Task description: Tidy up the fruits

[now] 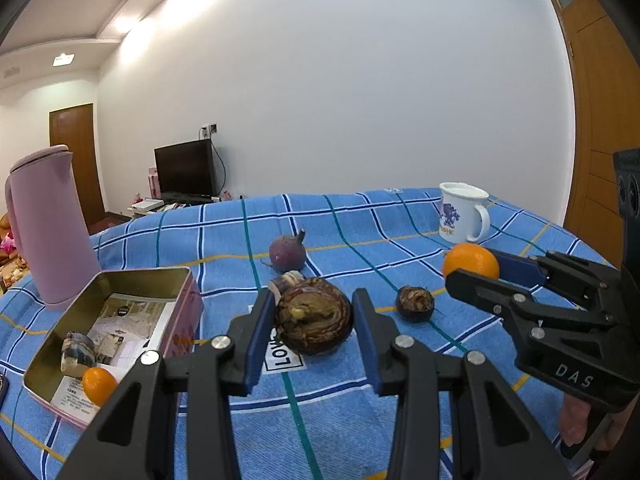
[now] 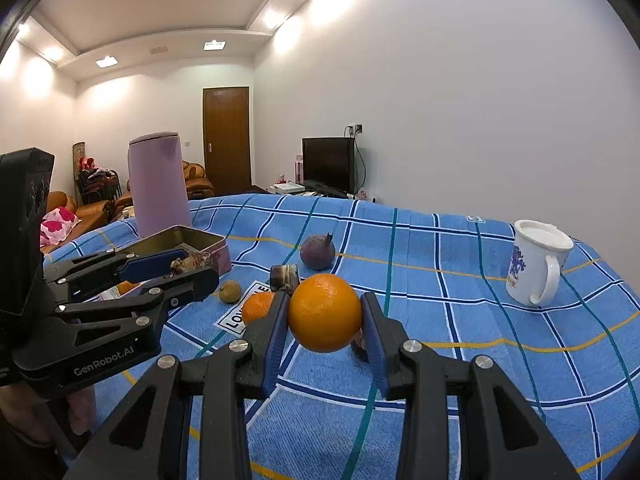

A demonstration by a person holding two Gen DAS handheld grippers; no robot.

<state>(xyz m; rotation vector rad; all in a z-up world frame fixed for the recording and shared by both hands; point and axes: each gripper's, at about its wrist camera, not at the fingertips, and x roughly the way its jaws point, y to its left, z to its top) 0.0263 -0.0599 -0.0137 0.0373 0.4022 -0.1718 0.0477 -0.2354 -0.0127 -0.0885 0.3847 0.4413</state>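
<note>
My left gripper [image 1: 314, 320] is shut on a round brown fruit [image 1: 314, 320], held over the blue checked cloth [image 1: 340, 420] just right of the open tin box [image 1: 132, 276]. In the tin lie a small orange [image 1: 98, 386] and a brownish piece [image 1: 76, 352]. My right gripper [image 2: 325, 318] is shut on a large orange [image 2: 325, 318] above the cloth. On the cloth lie a purple fruit [image 2: 318, 252], a brown chunk [image 2: 284, 274], a small orange [image 2: 258, 306], a small yellowish fruit [image 2: 231, 291] and a dark round fruit [image 1: 415, 303]. The right wrist view shows the left gripper [image 2: 192, 268] beside the tin [image 2: 208, 240].
A pink kettle [image 1: 48, 224] stands behind the tin at the far left. A white mug [image 2: 536, 264] stands at the far right of the cloth. Past the table's far edge are a dark screen [image 1: 186, 168] and a brown door [image 2: 226, 140].
</note>
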